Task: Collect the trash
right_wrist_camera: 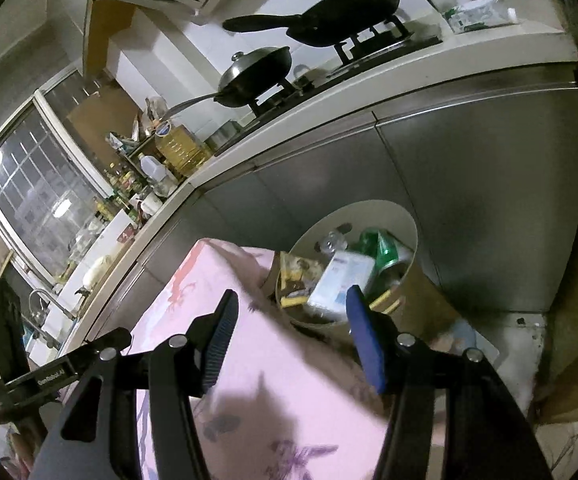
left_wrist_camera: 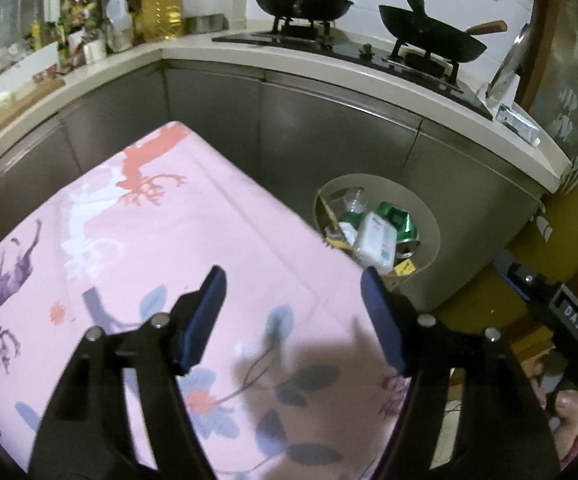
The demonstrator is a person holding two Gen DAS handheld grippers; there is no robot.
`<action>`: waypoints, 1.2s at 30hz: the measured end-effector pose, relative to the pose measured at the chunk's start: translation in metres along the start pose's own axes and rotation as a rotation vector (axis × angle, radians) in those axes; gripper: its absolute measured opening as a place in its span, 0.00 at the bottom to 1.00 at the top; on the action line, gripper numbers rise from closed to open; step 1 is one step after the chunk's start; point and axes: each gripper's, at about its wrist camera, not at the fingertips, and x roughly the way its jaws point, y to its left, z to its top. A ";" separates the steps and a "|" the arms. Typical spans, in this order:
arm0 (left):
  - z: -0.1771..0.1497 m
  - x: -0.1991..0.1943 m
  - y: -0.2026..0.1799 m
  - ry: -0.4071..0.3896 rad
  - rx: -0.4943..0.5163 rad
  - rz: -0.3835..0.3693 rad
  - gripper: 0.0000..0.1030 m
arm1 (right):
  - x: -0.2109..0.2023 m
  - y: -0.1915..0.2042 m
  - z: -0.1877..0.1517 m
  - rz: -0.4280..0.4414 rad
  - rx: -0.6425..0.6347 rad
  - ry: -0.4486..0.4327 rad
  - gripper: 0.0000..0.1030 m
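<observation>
A round beige trash bin stands on the floor beside the table's far right corner. It holds a white packet, a green can, a clear bottle and yellow wrappers. The bin also shows in the right wrist view with the white packet on top. My left gripper is open and empty above the pink cloth. My right gripper is open and empty over the table edge, just short of the bin. No loose trash shows on the cloth.
A table with a pink patterned cloth fills the near side. Steel cabinets and a white counter with a stove and two woks run behind. Bottles crowd the far left corner. The other gripper's body is at right.
</observation>
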 end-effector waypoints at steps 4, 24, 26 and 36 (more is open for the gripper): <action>-0.014 -0.018 0.001 -0.024 0.013 0.015 0.69 | -0.017 0.017 -0.013 -0.005 -0.009 0.000 0.52; -0.053 -0.112 0.037 -0.208 0.018 0.209 0.94 | -0.057 0.098 -0.044 -0.053 -0.132 -0.010 0.74; -0.055 -0.115 0.041 -0.208 0.008 0.208 0.94 | -0.060 0.102 -0.045 -0.049 -0.132 -0.013 0.74; -0.061 -0.128 0.045 -0.224 -0.007 0.227 0.94 | -0.071 0.115 -0.046 -0.046 -0.152 -0.027 0.75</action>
